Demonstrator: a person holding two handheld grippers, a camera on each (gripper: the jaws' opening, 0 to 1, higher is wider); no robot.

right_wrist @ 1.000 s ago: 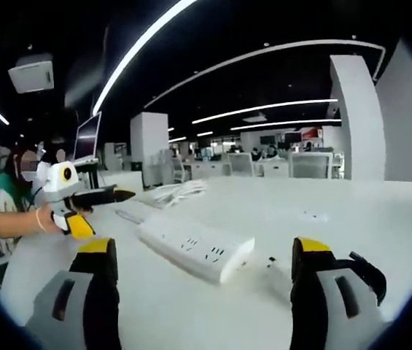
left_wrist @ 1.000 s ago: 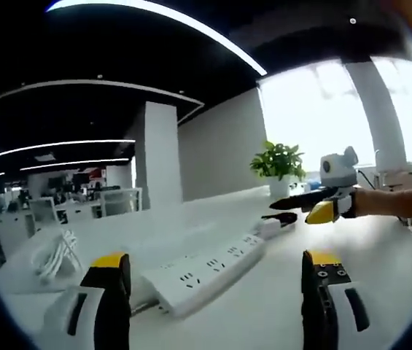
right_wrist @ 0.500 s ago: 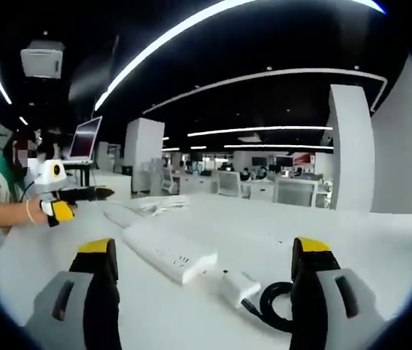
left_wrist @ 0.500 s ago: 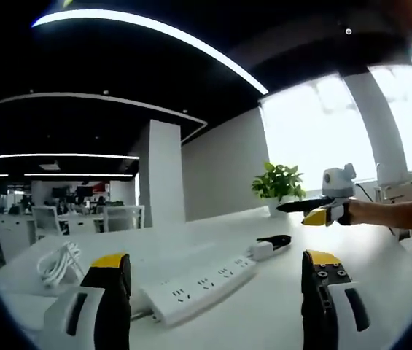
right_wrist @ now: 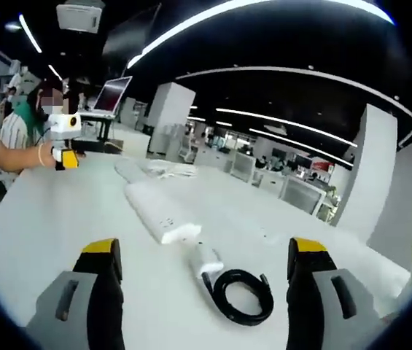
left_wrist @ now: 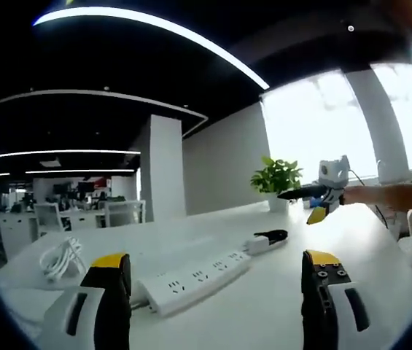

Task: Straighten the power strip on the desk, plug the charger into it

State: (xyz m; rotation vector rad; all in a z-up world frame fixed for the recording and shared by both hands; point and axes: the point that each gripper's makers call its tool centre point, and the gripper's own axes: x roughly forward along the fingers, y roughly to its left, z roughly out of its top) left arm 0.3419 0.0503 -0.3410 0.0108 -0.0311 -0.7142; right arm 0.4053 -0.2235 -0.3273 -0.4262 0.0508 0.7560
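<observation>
I'm hovering both spread, empty grippers (left_wrist: 213, 292) (right_wrist: 202, 292) over the desk (right_wrist: 60, 219); power strip (right_wrist: 158, 211) untouched mid-desk, charger (right_wrist: 207, 259) unplugged.

Left tongs (left_wrist: 216, 292): 2 broad black jaws, each capped with a yellow tip, each backed by a grey-white housing bearing a dark slot. Small screw holes show on the inner face of 1 jaw.

Right tongs (right_wrist: 204, 281): same build, black jaws, yellow tips, grey housings with dark slots.

Person (right_wrist: 17, 138): green-and-white striped short-sleeved top, thin pale band on 1 wrist.
</observation>
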